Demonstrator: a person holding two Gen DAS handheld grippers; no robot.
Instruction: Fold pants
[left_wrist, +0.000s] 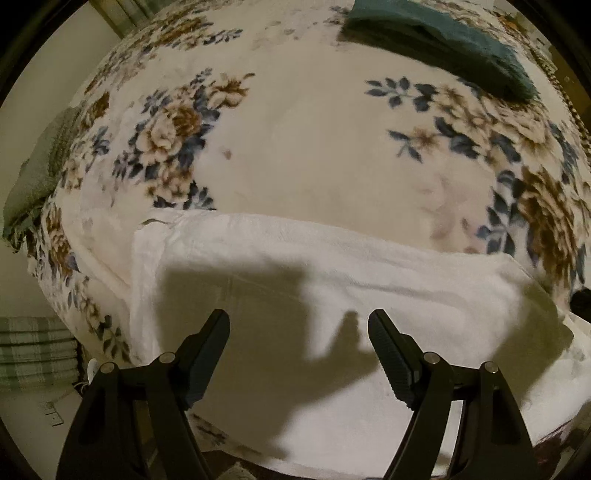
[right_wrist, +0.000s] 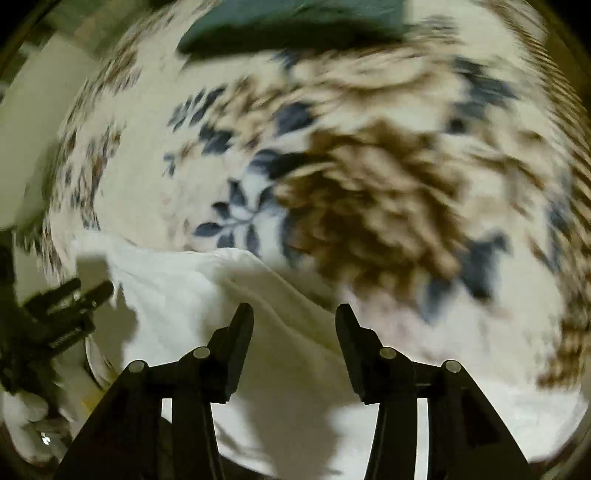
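White pants lie flat across the near edge of a bed, spread left to right. My left gripper is open and empty just above the cloth, casting a shadow on it. In the right wrist view the pants lie low and left, with a ridge of cloth running toward my right gripper, which is open and empty above their right end. The left gripper shows at the far left of that view. The right wrist view is blurred by motion.
A cream blanket with blue and brown flowers covers the bed. A folded teal cloth lies at the far side, also in the right wrist view. A green cloth hangs off the left edge. Floor lies left.
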